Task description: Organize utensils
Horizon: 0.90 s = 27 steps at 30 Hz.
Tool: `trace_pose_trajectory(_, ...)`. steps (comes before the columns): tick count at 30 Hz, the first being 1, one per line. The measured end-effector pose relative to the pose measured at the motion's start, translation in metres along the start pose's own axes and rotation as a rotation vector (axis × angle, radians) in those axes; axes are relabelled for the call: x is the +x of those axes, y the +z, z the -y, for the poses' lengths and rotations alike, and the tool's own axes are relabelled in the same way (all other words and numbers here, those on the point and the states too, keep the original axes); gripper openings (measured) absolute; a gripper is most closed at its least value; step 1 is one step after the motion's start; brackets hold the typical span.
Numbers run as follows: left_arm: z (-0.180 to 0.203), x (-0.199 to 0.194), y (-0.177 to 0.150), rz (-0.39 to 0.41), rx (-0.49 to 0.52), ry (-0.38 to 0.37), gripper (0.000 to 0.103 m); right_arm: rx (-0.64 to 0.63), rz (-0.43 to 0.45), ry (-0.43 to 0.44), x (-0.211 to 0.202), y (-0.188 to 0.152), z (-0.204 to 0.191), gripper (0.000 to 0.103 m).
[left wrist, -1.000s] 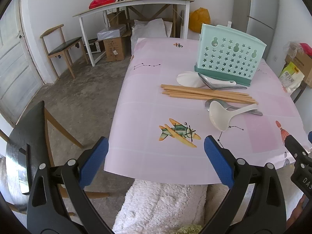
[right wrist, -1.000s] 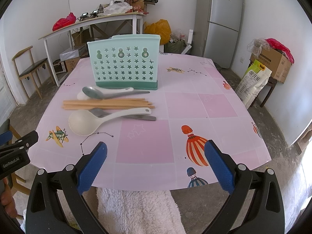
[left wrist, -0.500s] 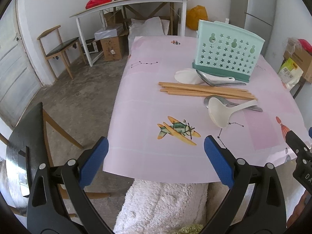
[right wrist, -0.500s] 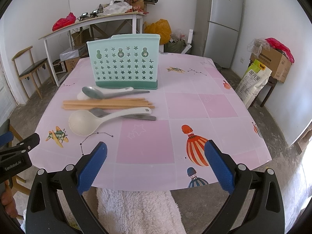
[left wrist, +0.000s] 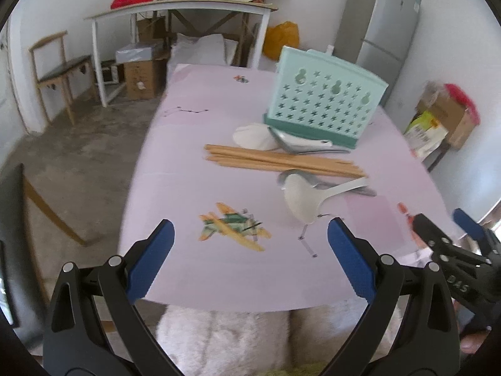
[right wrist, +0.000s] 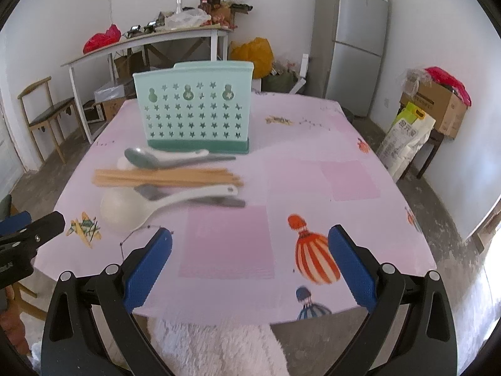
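A: Utensils lie loose on the counter (right wrist: 313, 144), which carries a pink printed cloth. Largest of the task's things is the mint holder (right wrist: 194, 106), upright with star cut-outs, toward the far side.

B: From the left wrist the holder (left wrist: 325, 106) stands angled, showing a side wall; the right wrist sees only its flat front.

A: Just in front of it lies a metal spoon (right wrist: 141, 156) across a white spoon (right wrist: 188, 154). Then a bundle of wooden chopsticks (right wrist: 166, 177), side by side.

B: Nearest, a white ladle (right wrist: 125, 210) rests over a second metal spoon (right wrist: 219, 201), bowl toward the left edge. In the left view the ladle (left wrist: 303, 200) lies near an aeroplane print (left wrist: 233, 228).

A: The right wrist alone shows the orange balloon print (right wrist: 316, 260).

B: The left tool (left wrist: 250, 257) hangs over the near edge, blue pads spread wide, gripping nothing. The right tool (right wrist: 250, 263) likewise, pads apart, empty.

A: Each view catches the other tool at its margin: the right tool (left wrist: 444, 235) at the right of the left view, the left tool (right wrist: 31, 228) at the left of the right view.
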<state>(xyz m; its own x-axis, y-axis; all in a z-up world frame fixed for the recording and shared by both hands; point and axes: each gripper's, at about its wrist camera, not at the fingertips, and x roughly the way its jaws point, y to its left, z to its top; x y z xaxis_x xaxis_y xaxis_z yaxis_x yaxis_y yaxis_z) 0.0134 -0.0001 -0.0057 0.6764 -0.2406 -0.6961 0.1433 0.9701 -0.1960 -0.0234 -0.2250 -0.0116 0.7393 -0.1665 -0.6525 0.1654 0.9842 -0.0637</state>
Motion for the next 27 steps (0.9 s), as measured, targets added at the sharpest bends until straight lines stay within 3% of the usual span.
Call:
trace_pose_trajectory(4,0.006,0.013,0.003,0.002,0.010,-0.033,0.095,-0.016,0.037,0.024,0.007,0.005,0.000,0.097)
trace_pose_trajectory(14,0.014,0.060,0.012,-0.062,0.027,-0.131,0.091,0.018,-0.005,0.140,0.041,0.007,0.005,0.097)
trace_pose_trajectory(16,0.015,0.068,0.014,-0.078,0.026,-0.149,0.071,0.036,-0.019,0.136,0.049,0.009,0.008,0.097)
trace_pose_trajectory(17,0.015,0.073,0.014,-0.099,0.023,-0.162,0.069,0.045,-0.024,0.135,0.053,0.010,0.010,0.097)
trace_pose_trajectory(19,0.015,0.083,0.015,-0.134,-0.002,-0.192,0.054,0.058,-0.031,0.137,0.060,0.013,0.013,0.097)
trace_pose_trajectory(27,0.013,0.102,0.015,-0.163,-0.040,-0.227,0.018,0.058,0.013,0.178,0.064,0.022,0.013,0.097)
